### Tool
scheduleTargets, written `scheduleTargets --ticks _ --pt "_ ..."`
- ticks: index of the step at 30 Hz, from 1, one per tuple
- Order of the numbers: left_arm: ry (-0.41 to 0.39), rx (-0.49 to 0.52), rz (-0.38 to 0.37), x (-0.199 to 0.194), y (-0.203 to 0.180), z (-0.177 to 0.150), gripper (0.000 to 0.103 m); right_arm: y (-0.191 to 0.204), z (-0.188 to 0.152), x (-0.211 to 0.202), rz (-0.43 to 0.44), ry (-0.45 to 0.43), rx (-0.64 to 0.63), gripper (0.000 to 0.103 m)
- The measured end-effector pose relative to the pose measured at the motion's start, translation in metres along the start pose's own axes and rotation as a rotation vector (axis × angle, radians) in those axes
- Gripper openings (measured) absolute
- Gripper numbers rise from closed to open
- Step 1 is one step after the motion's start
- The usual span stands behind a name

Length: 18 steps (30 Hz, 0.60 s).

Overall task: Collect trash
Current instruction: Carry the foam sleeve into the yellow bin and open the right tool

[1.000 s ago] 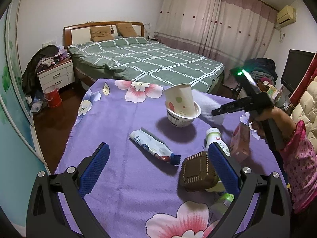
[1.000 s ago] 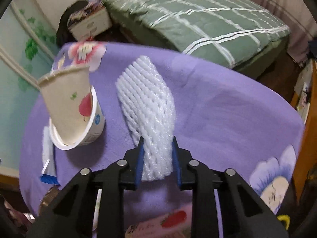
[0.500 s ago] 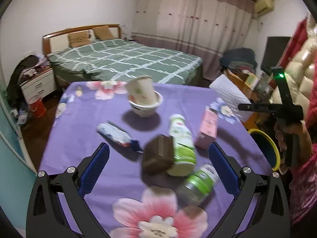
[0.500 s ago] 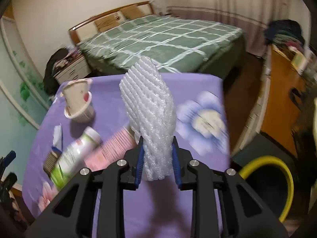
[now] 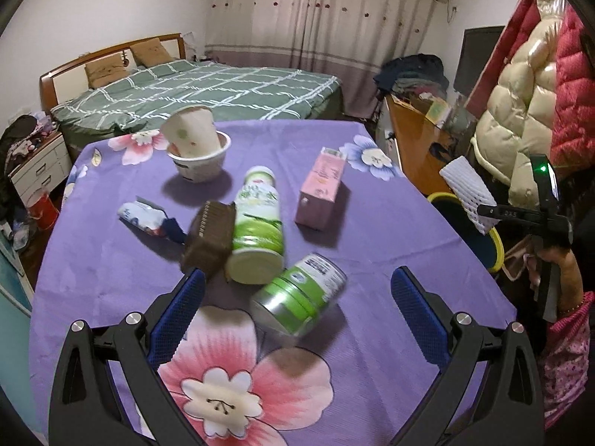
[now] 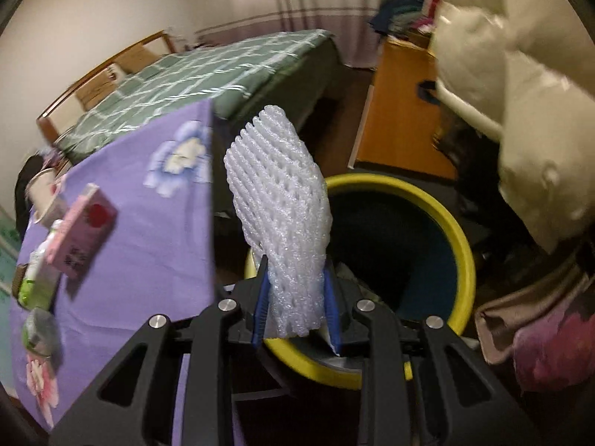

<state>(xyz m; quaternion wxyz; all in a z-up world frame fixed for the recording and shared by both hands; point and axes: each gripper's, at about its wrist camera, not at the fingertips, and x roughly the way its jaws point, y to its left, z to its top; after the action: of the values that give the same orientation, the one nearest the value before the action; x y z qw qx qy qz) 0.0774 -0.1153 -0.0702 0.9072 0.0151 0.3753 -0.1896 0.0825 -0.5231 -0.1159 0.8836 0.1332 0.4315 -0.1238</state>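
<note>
Left wrist view: the left gripper (image 5: 297, 297) has its fingers (image 5: 178, 312) spread wide and grasping nothing, above the purple flowered surface (image 5: 372, 223). Between the fingers lies a green can (image 5: 301, 297) on its side. Just beyond it lie a white-and-green bottle (image 5: 256, 226), a brown box (image 5: 210, 238) and a pink carton (image 5: 321, 189); farther off is a paper cup (image 5: 191, 132) tilted in a bowl (image 5: 199, 163). Past the right finger, off the surface's edge, the right gripper (image 5: 487, 210) holds a white foam net (image 5: 466, 193).

Right wrist view: the right gripper (image 6: 295, 293) is clenched on the foam net (image 6: 282, 204), which rises beyond the fingertips over the yellow-rimmed bin (image 6: 461, 260).
</note>
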Motion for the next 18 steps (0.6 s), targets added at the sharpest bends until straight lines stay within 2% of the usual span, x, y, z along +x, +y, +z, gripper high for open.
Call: scheduleTargets --ticks 4,9,11,13,18 --pt "0.017 0.009 0.001 0.004 -0.005 -0.003 0.098 -0.017 -0.007 0.012 -0.019 0.024 0.041 0.027" --pt "0.03 0.009 0.001 0.008 -0.006 -0.003 0.098 -0.032 -0.011 0.016 -0.029 0.024 0.074 0.035" --pt "0.033 0.007 -0.001 0.009 -0.005 -0.004 0.098 -0.034 -0.009 0.018 -0.035 0.022 0.082 0.043" --pt "0.035 0.007 -0.001 0.01 -0.005 -0.003 0.098 -0.033 -0.009 0.017 -0.034 0.018 0.087 0.046" --pt "0.041 0.003 0.002 0.012 -0.004 -0.004 0.098 -0.033 -0.014 0.007 -0.024 0.004 0.093 0.048"
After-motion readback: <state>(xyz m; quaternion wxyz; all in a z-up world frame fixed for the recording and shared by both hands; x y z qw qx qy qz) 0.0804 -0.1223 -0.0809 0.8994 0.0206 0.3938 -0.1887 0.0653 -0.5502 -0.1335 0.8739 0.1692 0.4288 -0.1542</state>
